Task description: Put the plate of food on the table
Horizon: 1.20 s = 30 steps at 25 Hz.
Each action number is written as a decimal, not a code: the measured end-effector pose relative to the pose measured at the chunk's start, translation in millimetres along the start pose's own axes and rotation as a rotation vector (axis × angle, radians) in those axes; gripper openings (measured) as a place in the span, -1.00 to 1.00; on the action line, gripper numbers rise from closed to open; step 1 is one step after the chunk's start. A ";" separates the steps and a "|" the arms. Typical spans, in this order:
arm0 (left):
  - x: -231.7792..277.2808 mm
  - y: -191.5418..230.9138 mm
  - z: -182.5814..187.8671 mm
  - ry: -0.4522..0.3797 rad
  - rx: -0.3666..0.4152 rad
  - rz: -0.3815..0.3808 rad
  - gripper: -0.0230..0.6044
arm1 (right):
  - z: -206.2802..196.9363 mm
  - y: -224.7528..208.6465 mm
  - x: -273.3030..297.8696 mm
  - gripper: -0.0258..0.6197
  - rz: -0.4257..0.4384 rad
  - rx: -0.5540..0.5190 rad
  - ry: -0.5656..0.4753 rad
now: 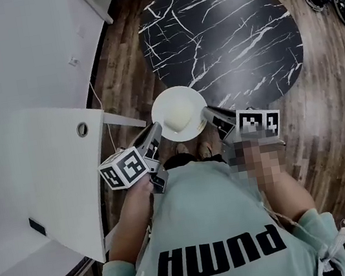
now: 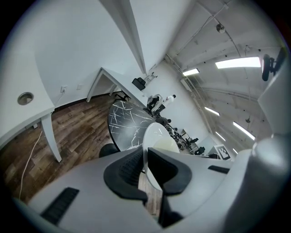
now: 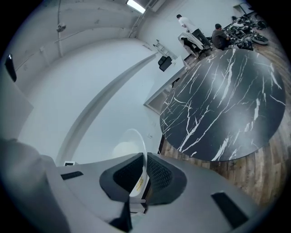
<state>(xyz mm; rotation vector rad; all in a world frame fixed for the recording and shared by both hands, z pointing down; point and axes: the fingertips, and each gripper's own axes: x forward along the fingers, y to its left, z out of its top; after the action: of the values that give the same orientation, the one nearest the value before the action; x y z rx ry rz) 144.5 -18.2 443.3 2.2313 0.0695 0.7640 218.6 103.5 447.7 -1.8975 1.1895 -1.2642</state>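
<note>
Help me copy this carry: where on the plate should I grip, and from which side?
Grip the plate by its thin rim at opposite edges, from each side, as the left hand-held gripper and right hand-held gripper do now. The rim slips between jaws, the food sits mid-plate, and two grips probably keep it level.

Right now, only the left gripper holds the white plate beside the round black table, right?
No, both do. The head view shows the left gripper and the right gripper each clamped on the white plate beside the round black table.
</note>
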 end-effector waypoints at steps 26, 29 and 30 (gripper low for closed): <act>58.4 2.3 41.0 0.268 0.086 -0.248 -0.81 | 26.9 -10.7 -0.1 -0.82 -0.222 0.148 -0.225; 66.5 -1.1 40.0 0.280 0.090 -0.261 -0.81 | 30.4 -17.5 -2.6 -0.82 -0.233 0.154 -0.238; 69.3 -2.0 39.4 0.283 0.093 -0.264 -0.81 | 32.1 -21.0 -3.3 -0.82 -0.235 0.155 -0.243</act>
<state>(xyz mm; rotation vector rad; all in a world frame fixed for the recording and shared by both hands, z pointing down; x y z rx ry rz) 223.1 -23.3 455.9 2.1282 0.5357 0.9372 255.1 115.2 450.7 -2.0490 0.7406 -1.1646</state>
